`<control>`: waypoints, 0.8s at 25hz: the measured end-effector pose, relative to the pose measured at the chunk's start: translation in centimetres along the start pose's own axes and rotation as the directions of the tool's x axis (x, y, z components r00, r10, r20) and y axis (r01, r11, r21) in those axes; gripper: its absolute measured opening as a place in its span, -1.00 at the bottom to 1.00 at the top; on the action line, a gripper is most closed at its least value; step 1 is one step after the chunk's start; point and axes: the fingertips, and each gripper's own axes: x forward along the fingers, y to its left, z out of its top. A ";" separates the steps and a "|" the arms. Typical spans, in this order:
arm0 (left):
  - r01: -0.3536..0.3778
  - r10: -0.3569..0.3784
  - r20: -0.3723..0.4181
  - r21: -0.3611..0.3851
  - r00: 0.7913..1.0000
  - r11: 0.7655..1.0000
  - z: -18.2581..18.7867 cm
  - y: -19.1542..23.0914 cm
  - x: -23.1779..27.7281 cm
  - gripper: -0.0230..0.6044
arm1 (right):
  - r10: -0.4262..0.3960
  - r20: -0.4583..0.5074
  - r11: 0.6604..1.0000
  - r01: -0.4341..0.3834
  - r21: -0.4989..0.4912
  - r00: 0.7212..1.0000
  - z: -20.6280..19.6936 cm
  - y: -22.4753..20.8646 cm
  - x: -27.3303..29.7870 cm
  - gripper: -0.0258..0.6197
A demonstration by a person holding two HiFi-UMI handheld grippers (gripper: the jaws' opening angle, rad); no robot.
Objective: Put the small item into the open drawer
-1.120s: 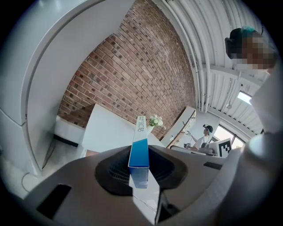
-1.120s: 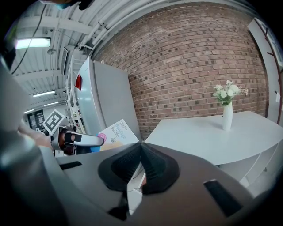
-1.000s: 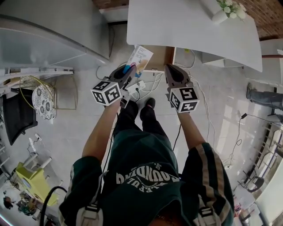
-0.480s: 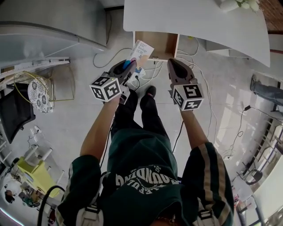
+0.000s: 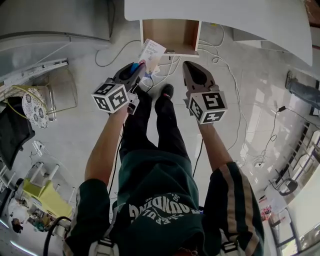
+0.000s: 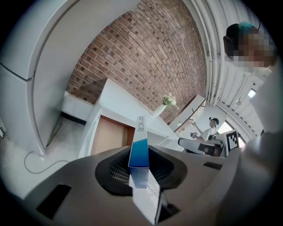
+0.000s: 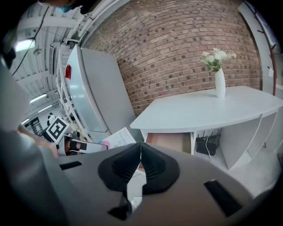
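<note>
A thin white box with a blue end (image 5: 150,54) stands upright between the jaws of my left gripper (image 5: 137,67), which is shut on it. In the left gripper view the box (image 6: 139,148) rises out of the gripper (image 6: 139,170) edge on. The open drawer (image 5: 170,34), with its bare wooden bottom, sticks out from under the white table (image 5: 225,15) just beyond the box. My right gripper (image 5: 189,66) hangs beside the left one, shut and empty (image 7: 140,160). The right gripper view shows the drawer (image 7: 170,141) ahead and the box (image 7: 119,137) to the left.
Cables (image 5: 220,55) trail over the floor under the table. A white vase of flowers (image 7: 219,81) stands on the tabletop. A grey fridge (image 7: 93,97) stands left of the table. The person's feet (image 5: 165,92) are below the grippers.
Both grippers have sunk toward the floor and come nearer the drawer front. More of the drawer's inside shows. The box has stayed in the left gripper.
</note>
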 end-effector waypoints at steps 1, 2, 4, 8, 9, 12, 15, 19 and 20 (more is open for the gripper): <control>-0.003 0.004 -0.002 0.002 1.000 1.000 -0.3 0.5 0.4 -0.63 | -0.005 0.000 1.000 0.005 0.012 1.000 -0.4 -0.1 0.3 -0.84; -0.007 0.007 -0.004 0.004 1.000 1.000 -0.5 0.8 0.7 -0.62 | -0.008 0.000 1.000 0.008 0.022 1.000 -0.7 -0.1 0.6 -0.84; -0.018 0.018 -0.013 0.017 1.000 1.000 -1.1 1.3 1.3 -0.62 | -0.007 -0.005 0.999 0.007 0.034 1.000 -1.4 0.2 1.0 -0.84; -0.038 0.038 -0.034 0.021 0.999 0.999 -2.6 2.4 2.6 -0.63 | 0.002 -0.023 0.999 -0.001 0.048 1.000 -3.2 0.7 1.5 -0.84; -0.041 0.042 -0.035 0.020 0.999 0.999 -2.9 2.6 3.1 -0.62 | 0.001 -0.026 0.999 0.001 0.051 1.000 -3.6 0.6 1.7 -0.84; -0.050 0.051 -0.031 0.018 0.998 0.999 -3.1 3.6 5.0 -0.62 | -0.006 -0.036 0.998 0.008 0.065 0.999 -4.7 -0.2 2.5 -0.84; -0.057 0.057 -0.035 0.006 0.998 0.998 -3.8 5.0 7.3 -0.62 | -0.011 -0.046 0.996 0.015 0.084 0.999 -6.2 -0.8 3.3 -0.84; -0.070 0.070 -0.038 -0.008 0.997 0.998 -3.8 6.9 9.9 -0.62 | -0.011 -0.056 0.993 0.017 0.119 0.998 -7.9 -1.1 3.8 -0.84; -0.081 0.081 -0.036 0.001 0.996 0.997 -3.6 7.3 10.5 -0.63 | -0.009 -0.058 0.992 0.016 0.125 0.998 -8.3 -1.2 3.9 -0.84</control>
